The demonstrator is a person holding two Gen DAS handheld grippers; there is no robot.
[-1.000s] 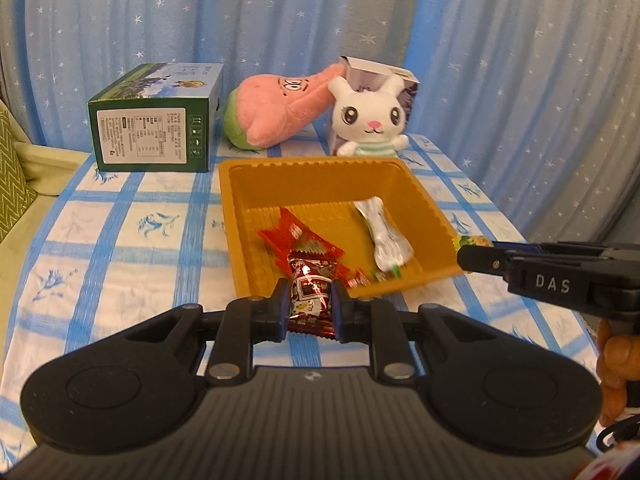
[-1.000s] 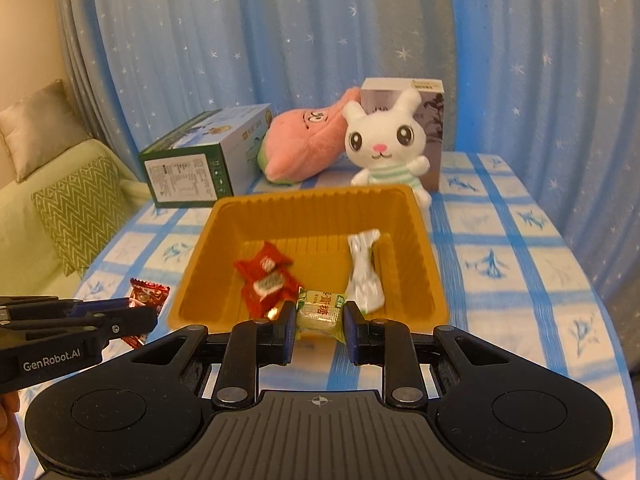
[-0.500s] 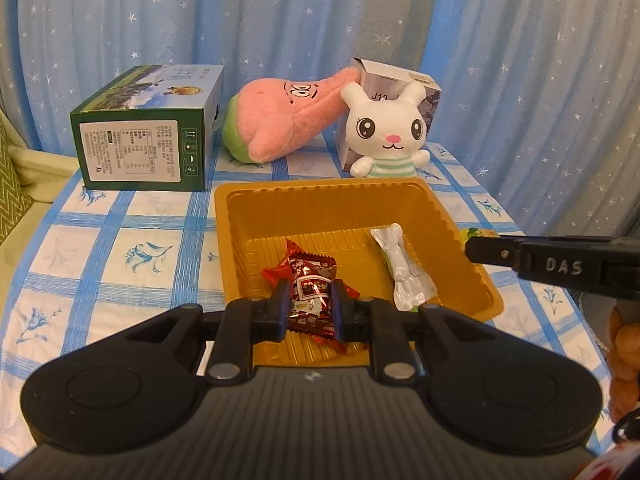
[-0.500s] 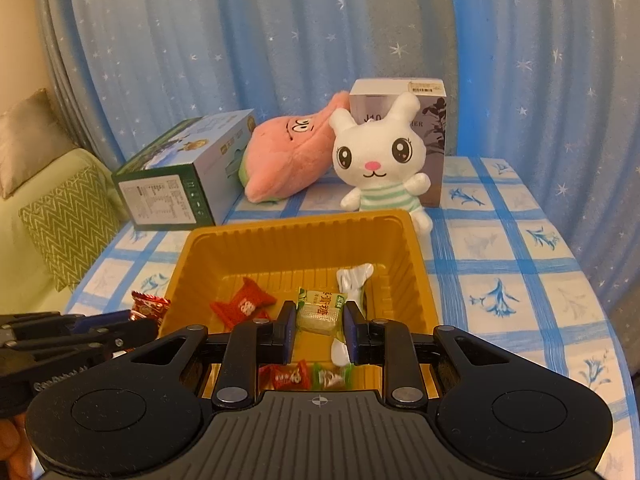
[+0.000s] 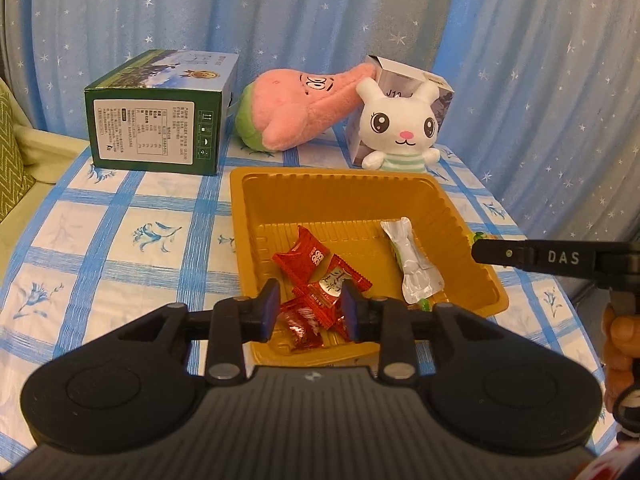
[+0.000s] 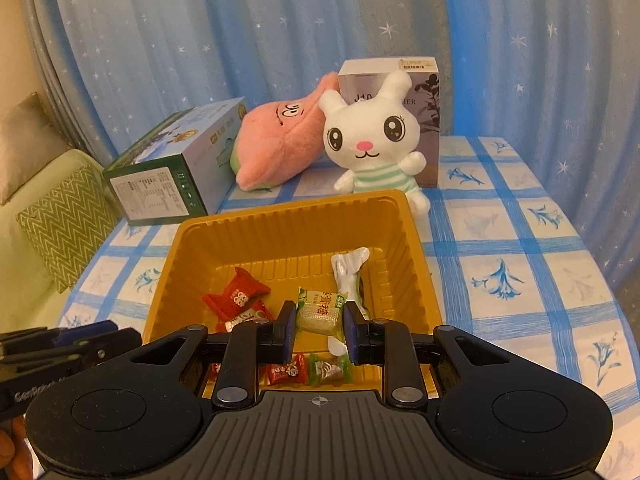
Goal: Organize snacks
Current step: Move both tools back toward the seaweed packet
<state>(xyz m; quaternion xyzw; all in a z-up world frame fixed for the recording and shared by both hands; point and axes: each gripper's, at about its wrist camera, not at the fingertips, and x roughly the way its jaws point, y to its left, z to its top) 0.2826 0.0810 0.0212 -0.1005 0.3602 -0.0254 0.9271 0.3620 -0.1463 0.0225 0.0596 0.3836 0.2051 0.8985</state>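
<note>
An orange tray sits mid-table and holds a red packet, a white wrapped snack and small candies. My left gripper hovers over the tray's near end with its jaws opening. A red and silver candy lies loose in the tray between them, free of the pads. My right gripper is shut on a green candy above the tray. That gripper reaches in from the right in the left wrist view, at the tray's right rim.
Behind the tray stand a green box, a pink plush, a white bunny plush and a grey carton. A sofa with a zigzag cushion is left of the table. A blue starred curtain hangs behind.
Both grippers moved forward over the tray. The left jaws spread and let the red and silver candy drop into the tray. The right gripper kept its hold on the green candy.
</note>
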